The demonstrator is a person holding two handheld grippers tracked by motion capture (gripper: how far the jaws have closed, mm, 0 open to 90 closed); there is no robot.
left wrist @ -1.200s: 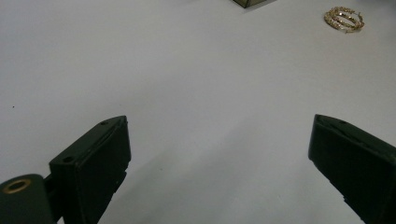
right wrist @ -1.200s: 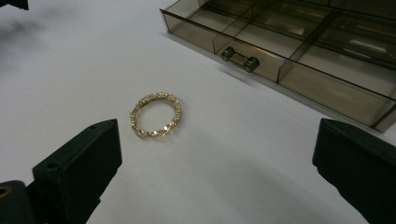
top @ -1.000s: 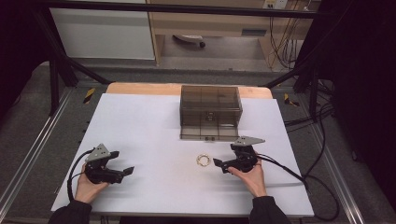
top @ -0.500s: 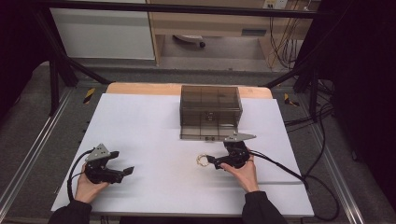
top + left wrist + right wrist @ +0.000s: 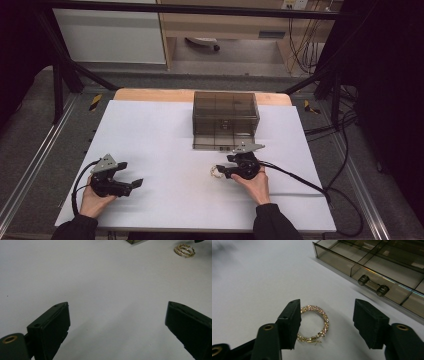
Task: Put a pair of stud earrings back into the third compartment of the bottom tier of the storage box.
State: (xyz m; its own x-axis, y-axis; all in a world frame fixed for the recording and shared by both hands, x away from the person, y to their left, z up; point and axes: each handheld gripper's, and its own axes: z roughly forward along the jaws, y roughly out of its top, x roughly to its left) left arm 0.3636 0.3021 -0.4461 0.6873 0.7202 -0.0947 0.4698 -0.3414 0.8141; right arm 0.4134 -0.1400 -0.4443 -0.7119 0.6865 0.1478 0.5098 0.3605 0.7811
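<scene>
1. White table cover [image 5: 165,135] runs under everything, with dark floor and cables around it; your bracelet [image 5: 314,323], a gold coil set with small stones, lies flat on it just in front of the smoked plastic drawer box [image 5: 225,120].
2. Your right gripper [image 5: 325,325] has just been closing its jaws; they straddle the bracelet, 1 finger [image 5: 290,322] at its rim, the other apart from it, so nothing is clamped yet.
3. Expect it to be light, springy and slick: the stones look hard, the coil may flex or skid.
4. Pinch across the band at 2 opposite points, gently; the small clasp end near you looks like the weakest place.
5. Your left gripper [image 5: 117,322] rests well apart with its jaws spread wide and nothing between them.
6. Only the drawer front and its handle [image 5: 373,285] stand near; nothing blocks the lift.
</scene>
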